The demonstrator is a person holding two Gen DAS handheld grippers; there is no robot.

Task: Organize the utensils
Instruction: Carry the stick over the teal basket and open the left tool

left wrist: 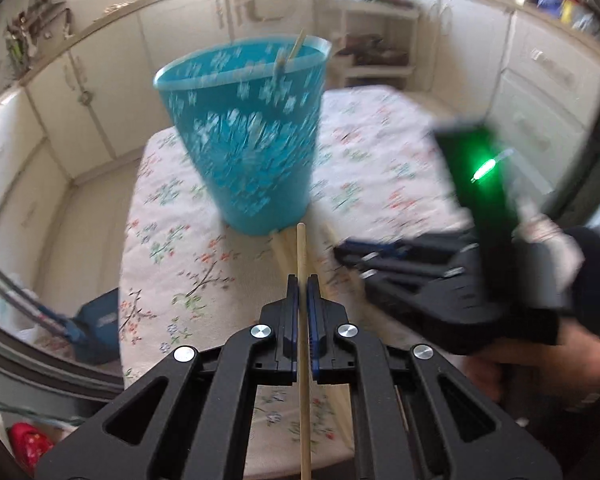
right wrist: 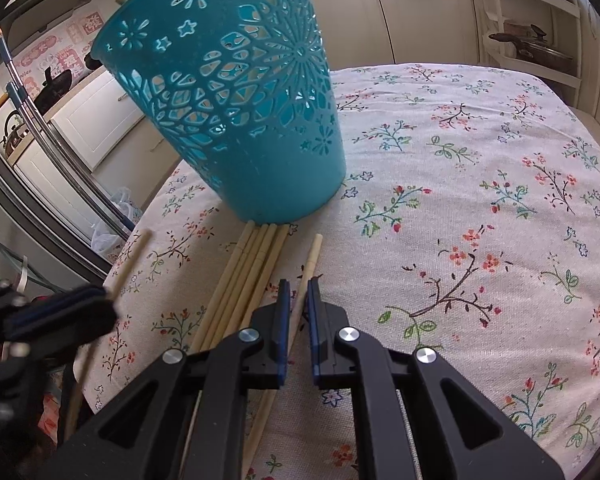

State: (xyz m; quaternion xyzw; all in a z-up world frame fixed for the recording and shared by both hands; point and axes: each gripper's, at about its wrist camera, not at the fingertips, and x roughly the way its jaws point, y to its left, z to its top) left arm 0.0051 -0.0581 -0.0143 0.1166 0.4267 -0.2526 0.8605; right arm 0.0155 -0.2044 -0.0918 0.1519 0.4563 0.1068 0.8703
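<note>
A teal perforated basket (left wrist: 248, 136) stands on the floral tablecloth; it also shows in the right wrist view (right wrist: 240, 100). At least one chopstick leans inside it (left wrist: 296, 50). My left gripper (left wrist: 302, 284) is shut on a single wooden chopstick (left wrist: 302, 256), held above the table in front of the basket. It shows at the left edge of the right wrist view (right wrist: 108, 304). Several chopsticks (right wrist: 248, 276) lie in a bundle before the basket. My right gripper (right wrist: 298, 292) straddles one chopstick (right wrist: 310, 260) lying on the cloth, its jaws a little apart.
The table (right wrist: 480, 200) is covered by a floral cloth. White cabinets (left wrist: 100, 88) and a shelf unit (left wrist: 376, 40) stand behind. Metal poles (right wrist: 40, 128) stand left of the table. A blue box (left wrist: 100, 328) sits on the floor.
</note>
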